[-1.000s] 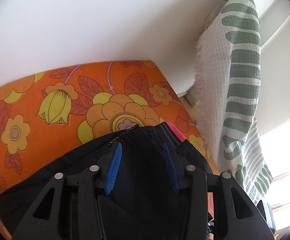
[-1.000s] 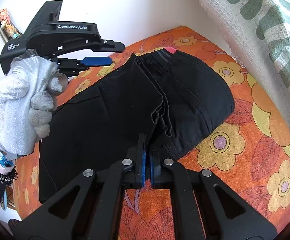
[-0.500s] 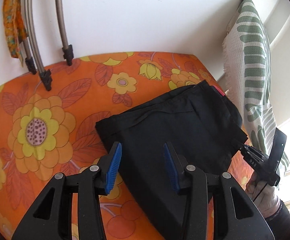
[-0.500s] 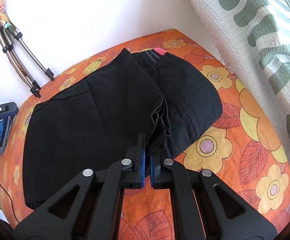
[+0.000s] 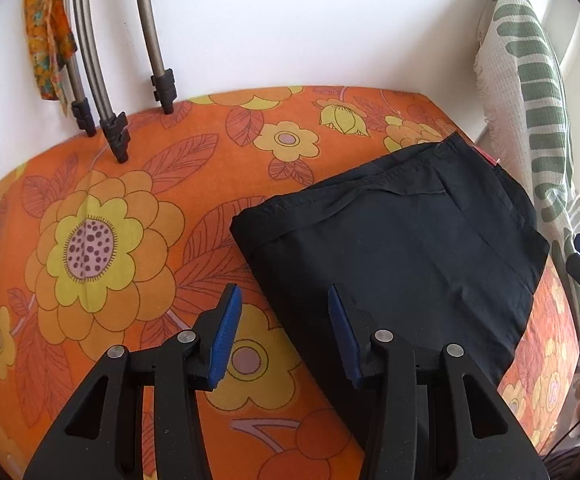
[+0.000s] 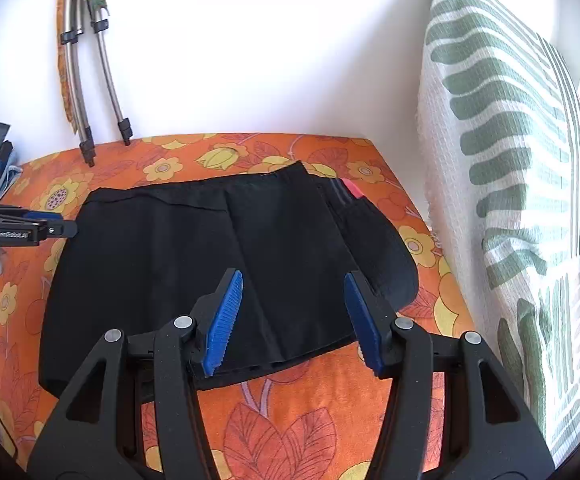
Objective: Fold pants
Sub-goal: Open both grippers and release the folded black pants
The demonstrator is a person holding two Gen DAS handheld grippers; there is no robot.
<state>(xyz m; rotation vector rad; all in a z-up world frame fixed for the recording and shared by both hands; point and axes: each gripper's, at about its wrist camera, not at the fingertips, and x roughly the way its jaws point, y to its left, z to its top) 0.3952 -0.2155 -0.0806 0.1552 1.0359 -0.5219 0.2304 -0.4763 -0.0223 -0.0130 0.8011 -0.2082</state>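
My right gripper (image 6: 293, 316) has just let go above the pants (image 6: 210, 264), jaws apart; my left gripper (image 5: 282, 332) gapes empty beside them. Springy layers may unfold.

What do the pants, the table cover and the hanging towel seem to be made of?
Pants: matte black woven fabric, likely cotton; stitched seams show. Cover: printed cloth, slightly fuzzy, maybe velour. Towel: waffle-weave cotton by its grid texture and fringed edge.
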